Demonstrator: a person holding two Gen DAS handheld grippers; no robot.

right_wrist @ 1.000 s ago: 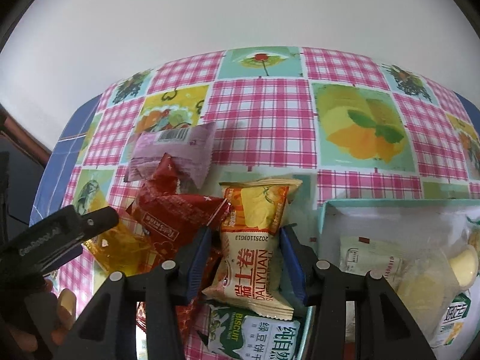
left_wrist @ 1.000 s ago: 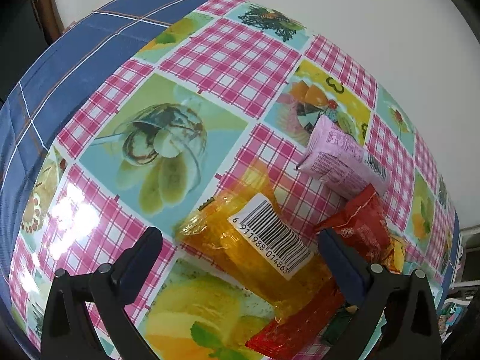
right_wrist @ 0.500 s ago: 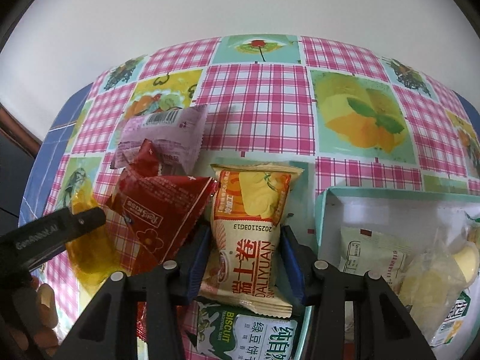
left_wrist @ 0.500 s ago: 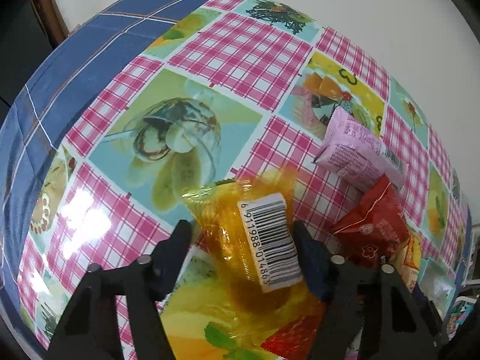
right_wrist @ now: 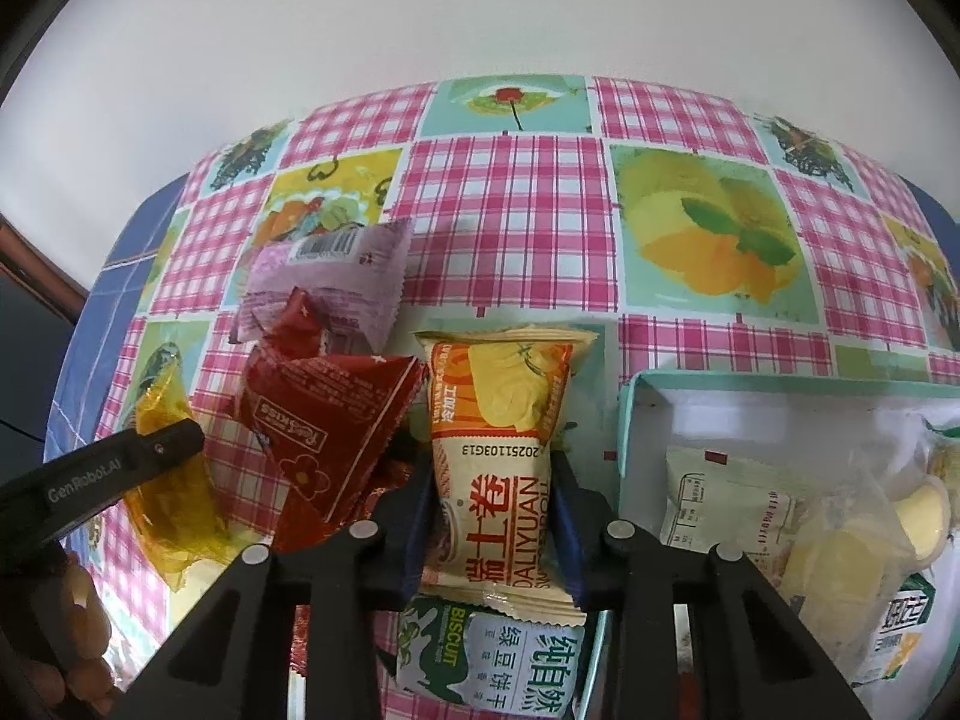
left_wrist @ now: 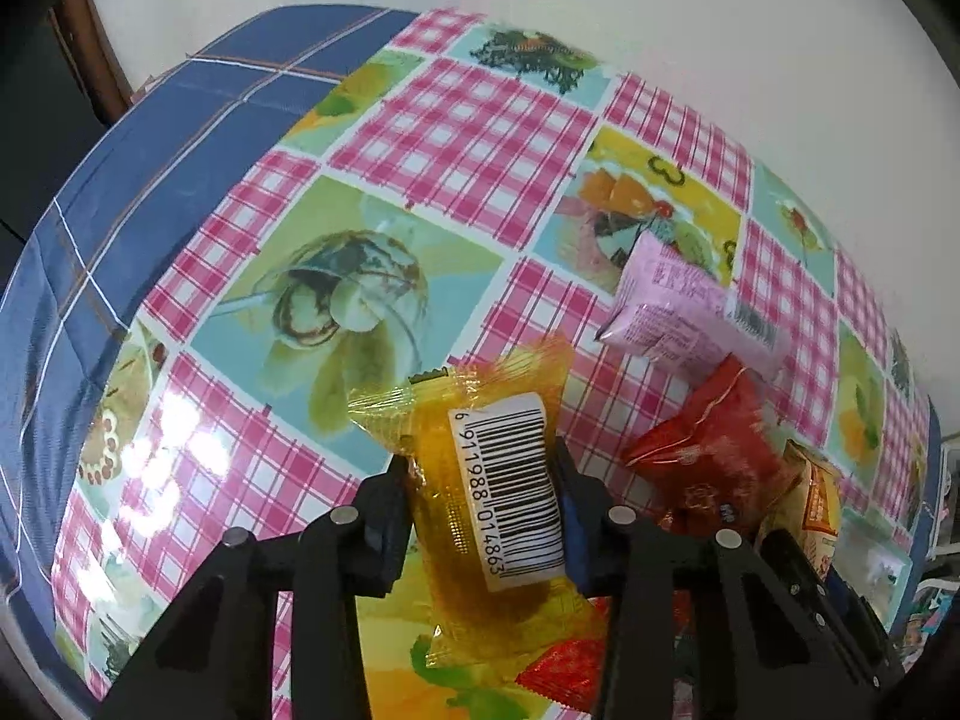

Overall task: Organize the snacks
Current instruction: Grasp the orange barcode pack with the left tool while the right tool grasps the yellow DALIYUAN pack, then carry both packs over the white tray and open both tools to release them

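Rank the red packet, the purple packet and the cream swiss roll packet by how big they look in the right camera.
1. cream swiss roll packet, though nearest the camera
2. red packet
3. purple packet, farthest and partly covered, so its true size is unsure

a home, by the look of it: a table pushed against a plain white wall (right_wrist: 420, 12), covered with a glossy oilcloth (right_wrist: 510, 210) of pink gingham squares and printed fruit and dessert pictures. a blue checked cloth (left_wrist: 150, 138) lies under it at the table's end. packaged snacks (right_wrist: 498, 438) lie loose, beside a shallow teal-rimmed box (right_wrist: 627, 420) holding more.
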